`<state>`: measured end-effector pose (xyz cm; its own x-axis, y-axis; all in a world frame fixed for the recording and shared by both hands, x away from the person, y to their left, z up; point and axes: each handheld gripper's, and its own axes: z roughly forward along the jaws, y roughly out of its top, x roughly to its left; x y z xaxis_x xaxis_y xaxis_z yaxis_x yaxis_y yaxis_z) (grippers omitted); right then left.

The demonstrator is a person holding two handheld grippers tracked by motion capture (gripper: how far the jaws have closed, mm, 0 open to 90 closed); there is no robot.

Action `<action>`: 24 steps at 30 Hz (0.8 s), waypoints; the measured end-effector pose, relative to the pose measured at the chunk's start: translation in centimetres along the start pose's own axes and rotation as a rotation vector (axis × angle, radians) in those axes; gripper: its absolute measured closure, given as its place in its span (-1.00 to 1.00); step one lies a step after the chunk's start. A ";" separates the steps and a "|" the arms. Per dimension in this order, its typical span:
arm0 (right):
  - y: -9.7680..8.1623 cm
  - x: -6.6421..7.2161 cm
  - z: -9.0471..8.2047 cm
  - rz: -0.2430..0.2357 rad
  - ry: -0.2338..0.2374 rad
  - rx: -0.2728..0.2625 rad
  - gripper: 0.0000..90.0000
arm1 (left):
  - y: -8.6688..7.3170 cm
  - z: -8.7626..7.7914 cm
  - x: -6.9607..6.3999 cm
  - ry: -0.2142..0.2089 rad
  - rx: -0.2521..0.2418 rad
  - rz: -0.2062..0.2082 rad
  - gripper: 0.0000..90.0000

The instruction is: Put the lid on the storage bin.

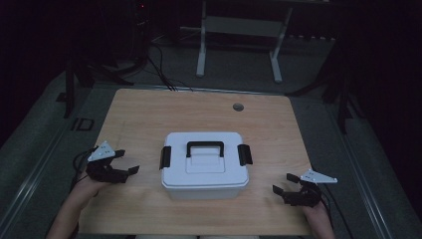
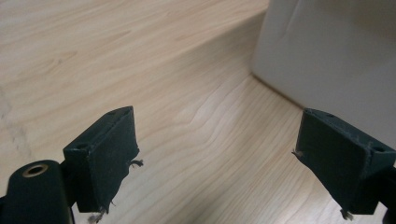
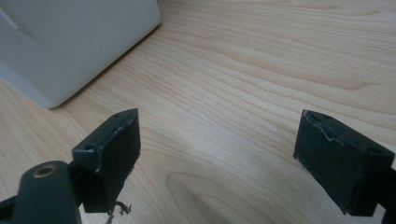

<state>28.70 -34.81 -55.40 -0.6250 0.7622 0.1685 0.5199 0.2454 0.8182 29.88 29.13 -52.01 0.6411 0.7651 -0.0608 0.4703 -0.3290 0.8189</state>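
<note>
From above, a white lidded box (image 1: 204, 164) sat mid-worktop (image 1: 139, 114), latches shut, between the left hand-held gripper (image 1: 128, 162) and the right hand-held gripper (image 1: 282, 182). Each gripper view showed spread, empty jaws beside a box wall (image 2: 336, 56); squaring up to a latch looked wise.

A white plastic box (image 1: 204, 169) stands upright at the tabletop's (image 1: 139, 114) middle, lid closed, black handle folded flat, black side latches.

Black left gripper (image 1: 127, 162) and right gripper (image 1: 281, 182) (grey three-cornered plates) with frayed fingers (image 2: 105, 158).
</note>
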 end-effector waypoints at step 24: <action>-0.2 -0.2 -0.4 0.021 -0.146 -0.066 -0.69 | -4.3 -0.5 -1.1 0.239 0.026 -0.053 -0.75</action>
<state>28.43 -35.27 -55.38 -0.5205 0.8471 0.1076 0.4892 0.1925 0.8507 26.86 30.04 -55.16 0.4550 0.8898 0.0358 0.5169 -0.2967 0.8030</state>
